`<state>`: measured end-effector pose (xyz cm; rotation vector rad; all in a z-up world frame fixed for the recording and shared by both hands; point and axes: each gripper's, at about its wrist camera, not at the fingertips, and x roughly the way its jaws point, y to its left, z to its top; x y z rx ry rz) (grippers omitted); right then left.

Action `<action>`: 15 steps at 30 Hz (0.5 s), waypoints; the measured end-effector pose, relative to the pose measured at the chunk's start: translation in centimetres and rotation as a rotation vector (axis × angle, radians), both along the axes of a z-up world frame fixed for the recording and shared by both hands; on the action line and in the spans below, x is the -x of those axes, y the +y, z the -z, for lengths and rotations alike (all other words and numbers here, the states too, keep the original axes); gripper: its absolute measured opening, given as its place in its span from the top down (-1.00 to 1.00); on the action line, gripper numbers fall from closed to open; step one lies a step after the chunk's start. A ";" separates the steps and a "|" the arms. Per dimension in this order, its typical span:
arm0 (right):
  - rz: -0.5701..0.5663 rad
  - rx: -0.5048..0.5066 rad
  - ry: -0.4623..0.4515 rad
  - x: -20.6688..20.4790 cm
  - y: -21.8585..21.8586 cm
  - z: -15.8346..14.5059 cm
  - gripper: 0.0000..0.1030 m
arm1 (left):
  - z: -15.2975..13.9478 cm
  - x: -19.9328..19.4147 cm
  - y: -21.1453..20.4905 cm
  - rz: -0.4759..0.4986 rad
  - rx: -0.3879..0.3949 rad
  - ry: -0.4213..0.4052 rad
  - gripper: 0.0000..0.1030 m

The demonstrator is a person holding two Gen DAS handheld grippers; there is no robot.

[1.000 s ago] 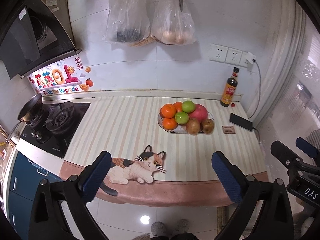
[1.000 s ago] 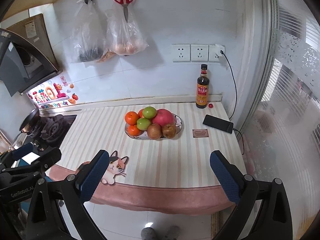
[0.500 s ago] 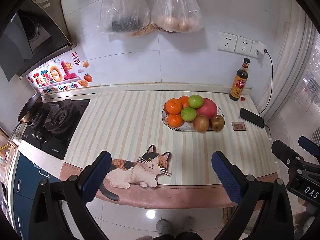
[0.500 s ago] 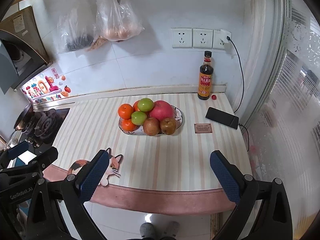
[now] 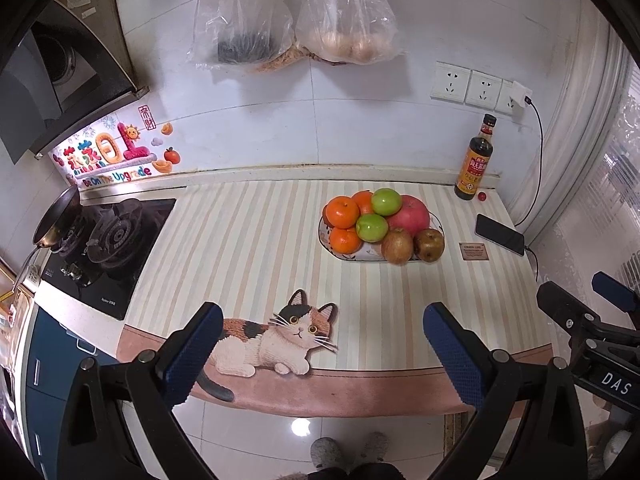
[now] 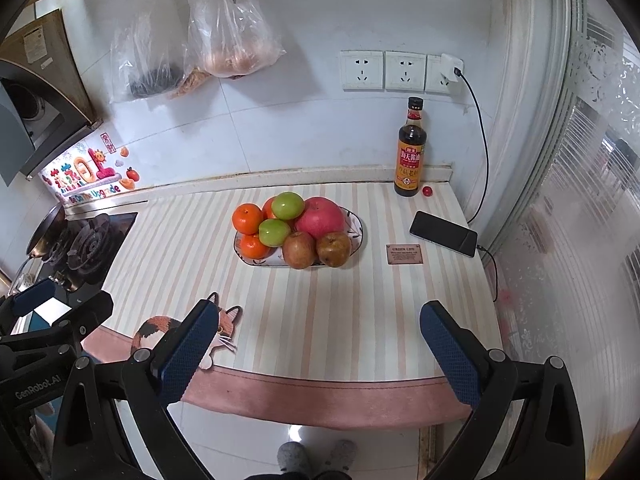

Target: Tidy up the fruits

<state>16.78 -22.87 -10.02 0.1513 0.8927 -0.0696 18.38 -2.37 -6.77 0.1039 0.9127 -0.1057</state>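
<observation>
An oval plate (image 5: 435,222) (image 6: 357,222) on the striped counter holds piled fruit: oranges (image 5: 341,212) (image 6: 247,219), two green apples (image 5: 386,201) (image 6: 287,205), a big red apple (image 5: 408,216) (image 6: 320,217) and two brown pears (image 5: 397,246) (image 6: 334,249). My left gripper (image 5: 322,354) is open and empty, held near the counter's front edge, well short of the plate. My right gripper (image 6: 316,350) is open and empty, also at the front edge. Each gripper shows at the side of the other's view.
A soy sauce bottle (image 6: 409,154) with a red cap (image 6: 427,191) beside it stands at the back right. A phone (image 6: 443,233) on a cable and a small card (image 6: 404,254) lie right of the plate. A gas stove (image 5: 108,240) with a pan is on the left. Bags hang on the wall.
Both grippers have moved forward and tilted down toward the counter; the plate of fruit looks closer. Both stay open and empty.
</observation>
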 end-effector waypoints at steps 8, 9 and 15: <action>-0.002 0.006 0.003 0.4 -0.1 0.2 -0.99 | 0.0 0.4 -0.1 -0.005 -0.002 0.001 -0.99; -0.003 0.006 0.003 0.4 -0.1 0.2 -0.99 | 0.0 0.4 -0.1 -0.008 0.000 0.003 -0.99; -0.010 0.004 0.001 0.7 0.0 0.2 -0.99 | -0.1 0.5 0.0 -0.007 0.003 0.003 -0.99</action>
